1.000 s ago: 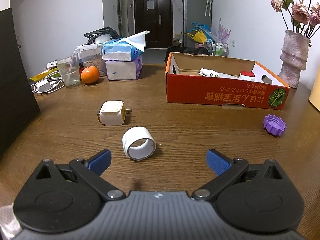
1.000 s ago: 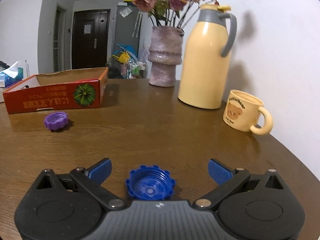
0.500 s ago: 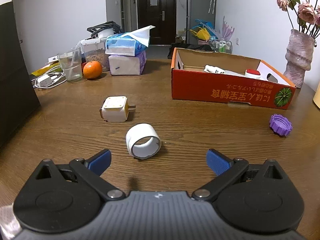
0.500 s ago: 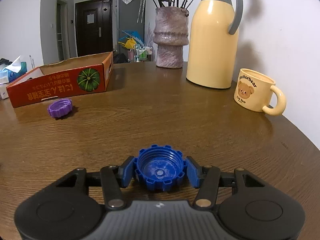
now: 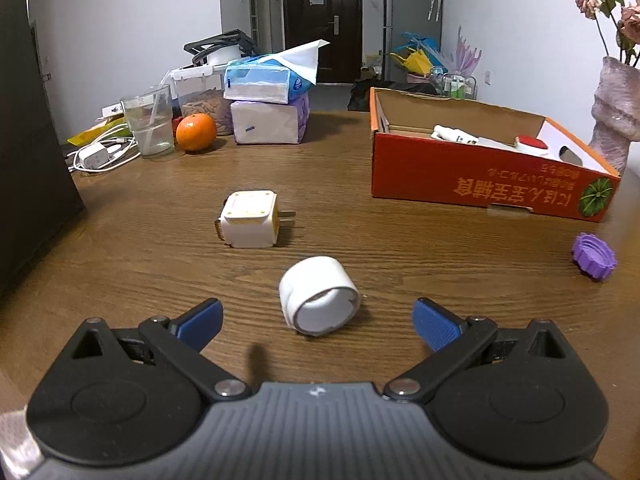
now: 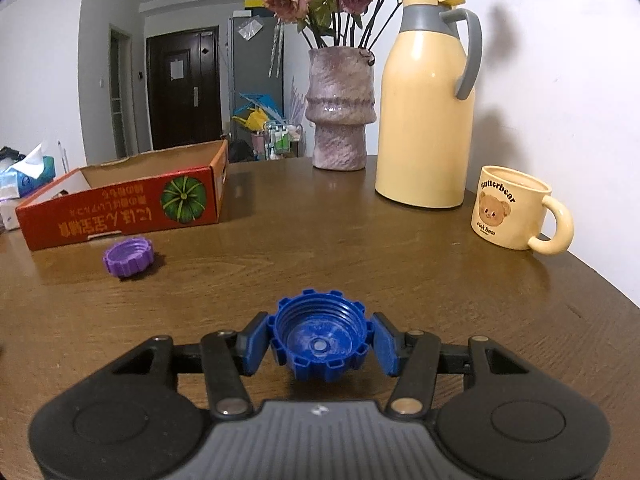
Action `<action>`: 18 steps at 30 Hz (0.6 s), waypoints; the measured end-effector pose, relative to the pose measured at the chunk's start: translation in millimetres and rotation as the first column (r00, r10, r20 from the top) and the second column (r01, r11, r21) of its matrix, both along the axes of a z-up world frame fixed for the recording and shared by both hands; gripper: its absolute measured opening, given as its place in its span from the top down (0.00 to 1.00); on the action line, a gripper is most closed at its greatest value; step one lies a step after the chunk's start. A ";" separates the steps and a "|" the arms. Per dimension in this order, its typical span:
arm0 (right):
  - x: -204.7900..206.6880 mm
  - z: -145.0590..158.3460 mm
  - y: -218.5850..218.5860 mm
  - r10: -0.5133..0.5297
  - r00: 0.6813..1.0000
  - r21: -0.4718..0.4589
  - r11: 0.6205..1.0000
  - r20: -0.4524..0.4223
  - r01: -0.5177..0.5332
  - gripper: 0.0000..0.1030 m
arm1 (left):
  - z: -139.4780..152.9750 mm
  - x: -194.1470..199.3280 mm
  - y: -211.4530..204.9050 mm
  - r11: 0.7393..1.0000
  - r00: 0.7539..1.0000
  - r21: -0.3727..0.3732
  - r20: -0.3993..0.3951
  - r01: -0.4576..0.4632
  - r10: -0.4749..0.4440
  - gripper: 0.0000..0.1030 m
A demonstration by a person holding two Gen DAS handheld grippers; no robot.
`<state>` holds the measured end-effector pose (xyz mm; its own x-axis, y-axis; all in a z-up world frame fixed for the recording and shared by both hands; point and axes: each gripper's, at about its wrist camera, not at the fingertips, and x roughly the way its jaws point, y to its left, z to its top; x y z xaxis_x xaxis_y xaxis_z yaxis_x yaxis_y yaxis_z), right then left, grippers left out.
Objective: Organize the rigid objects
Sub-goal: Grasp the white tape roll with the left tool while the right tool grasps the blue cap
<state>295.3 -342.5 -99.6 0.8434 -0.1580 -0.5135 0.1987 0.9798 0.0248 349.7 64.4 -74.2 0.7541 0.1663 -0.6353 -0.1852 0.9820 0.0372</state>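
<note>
Right claw (image 6: 320, 346) clamps the blue cap (image 6: 320, 338)
Left claw (image 5: 316, 322) gapes low around the tape roll (image 5: 319, 300), likely both bound for the box (image 5: 480, 176).

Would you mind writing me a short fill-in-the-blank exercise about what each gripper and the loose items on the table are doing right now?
1. The right gripper is shut on a ____ cap.
2. The left gripper is open, with the white ____ of tape between its fingers.
3. The purple cap lies on the table in front of the orange ____.

Missing words: blue; roll; box
</note>
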 end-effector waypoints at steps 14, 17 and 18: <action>4.4 0.3 9.1 0.007 1.000 0.008 1.000 0.017 -0.007 0.48 | -8.3 18.9 -8.8 0.997 1.000 0.078 0.009 0.008 -0.009 0.22; 4.3 0.3 10.2 0.009 1.000 0.009 1.000 0.018 -0.010 0.48 | -9.0 19.7 -7.0 0.998 1.000 0.063 0.007 0.012 -0.012 0.35; 4.3 0.4 10.7 0.010 1.000 0.009 1.000 0.018 -0.011 0.48 | -9.5 20.0 -6.3 0.998 1.000 0.056 0.004 0.016 -0.016 0.39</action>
<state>299.6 -331.9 -99.3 0.8543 -0.1445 -0.4993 0.1877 0.9815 0.0371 369.7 58.1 -83.7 0.7598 0.1897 -0.6219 -0.1700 0.9812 0.0917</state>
